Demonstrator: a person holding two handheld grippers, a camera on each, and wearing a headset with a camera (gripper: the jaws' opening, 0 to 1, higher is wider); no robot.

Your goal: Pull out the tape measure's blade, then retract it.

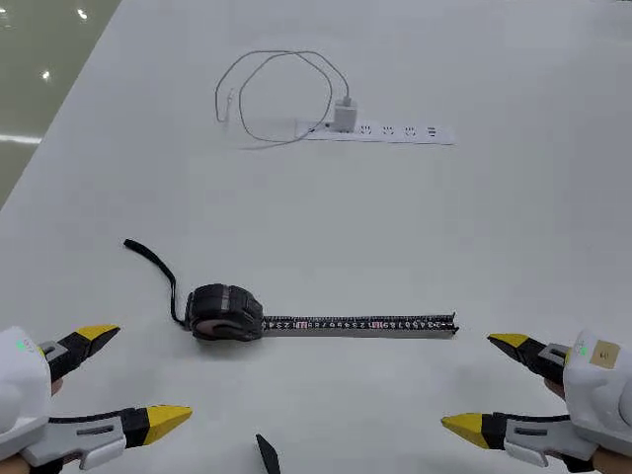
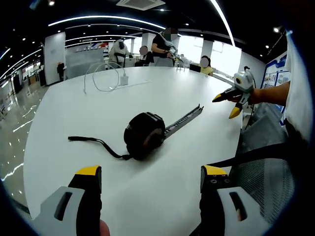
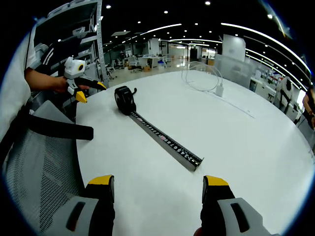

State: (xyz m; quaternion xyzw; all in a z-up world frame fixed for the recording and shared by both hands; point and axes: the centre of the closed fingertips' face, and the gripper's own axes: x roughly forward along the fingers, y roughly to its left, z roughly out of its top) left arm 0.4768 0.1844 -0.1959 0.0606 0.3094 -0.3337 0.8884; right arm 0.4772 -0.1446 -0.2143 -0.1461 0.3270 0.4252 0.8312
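Over the near left edge of the counter: left gripper, jaws spread wide, yellow tips well apart, nothing between them. Hangs short of the tape measure, touching nothing. Over the near right edge: right gripper, jaws likewise spread, pinching nothing; sits near the blade's far end, clear of it. Between the two, resting on the counter: black tape measure, blade drawn out toward the right in the head view, lying straight and flat, small hook at its tip. From the tape measure's left side, a black strap trailing away across the counter. Farther back, well apart: white power strip, a white charger plugged into it, and a thin white cable looped beside it. Beyond the counter in the left gripper view, several people standing.
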